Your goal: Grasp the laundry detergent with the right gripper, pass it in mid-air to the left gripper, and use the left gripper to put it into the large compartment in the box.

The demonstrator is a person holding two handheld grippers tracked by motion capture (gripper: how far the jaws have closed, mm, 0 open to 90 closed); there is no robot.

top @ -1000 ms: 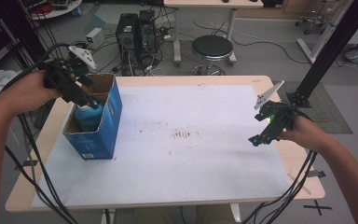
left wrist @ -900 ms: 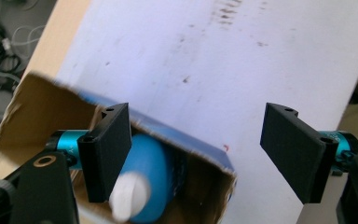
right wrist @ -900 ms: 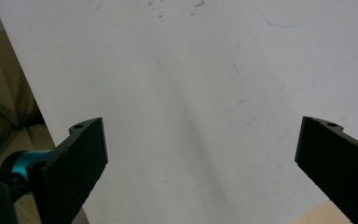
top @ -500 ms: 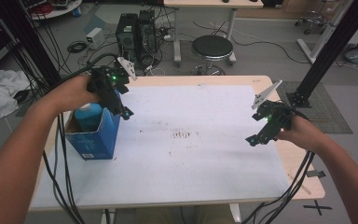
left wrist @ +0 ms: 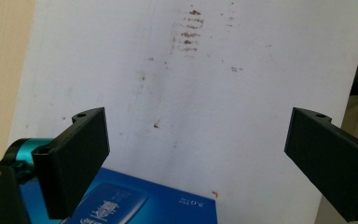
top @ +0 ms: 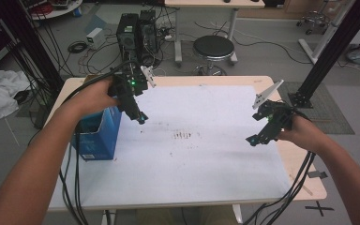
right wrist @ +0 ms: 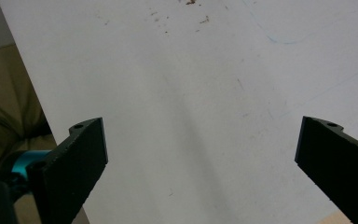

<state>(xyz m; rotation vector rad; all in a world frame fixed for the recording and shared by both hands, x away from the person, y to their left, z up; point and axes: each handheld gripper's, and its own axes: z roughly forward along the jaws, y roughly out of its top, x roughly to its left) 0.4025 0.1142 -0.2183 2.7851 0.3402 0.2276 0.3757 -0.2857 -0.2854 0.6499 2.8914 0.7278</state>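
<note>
L gripper (top: pixel 140 118) hangs just right of the open blue cardboard box (top: pixel 98 136) near the tabletop's left edge — jaws just opened, spread wide, nothing btwn. R gripper (top: pixel 254 139) near the right edge over the white sheet (top: pixel 206 159) — jaws spread, empty.

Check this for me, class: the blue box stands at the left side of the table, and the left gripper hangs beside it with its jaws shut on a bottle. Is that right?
Not quite. The left gripper beside the blue box holds nothing: the left gripper view shows its jaws wide apart, having just opened, with bare white sheet between them. The box does stand at the table's left side.
</note>
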